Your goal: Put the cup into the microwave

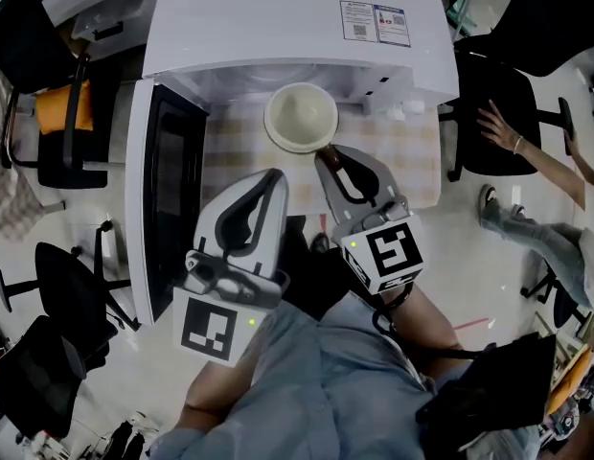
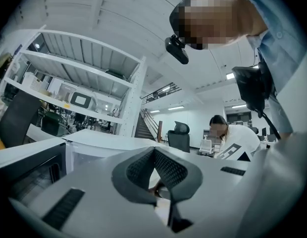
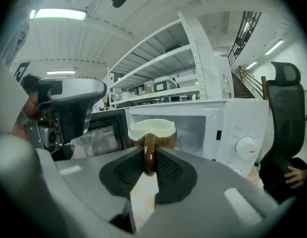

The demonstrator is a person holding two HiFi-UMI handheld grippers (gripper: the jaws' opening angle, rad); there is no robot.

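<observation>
Right gripper is pinched on the brown handle of the cup, which hangs just in front of the open microwave, not yet inside. The left gripper is closed on nothing. Cup looks ceramic: rigid, glazed, probably slick and breakable. Handle is the sensible hold, but the weight sits off it, so the cup may pivot between the pads.

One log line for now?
right hand-held gripper: shut on cup handle | left hand-held gripper: shut, empty | microwave: door open | cup: outside
</observation>
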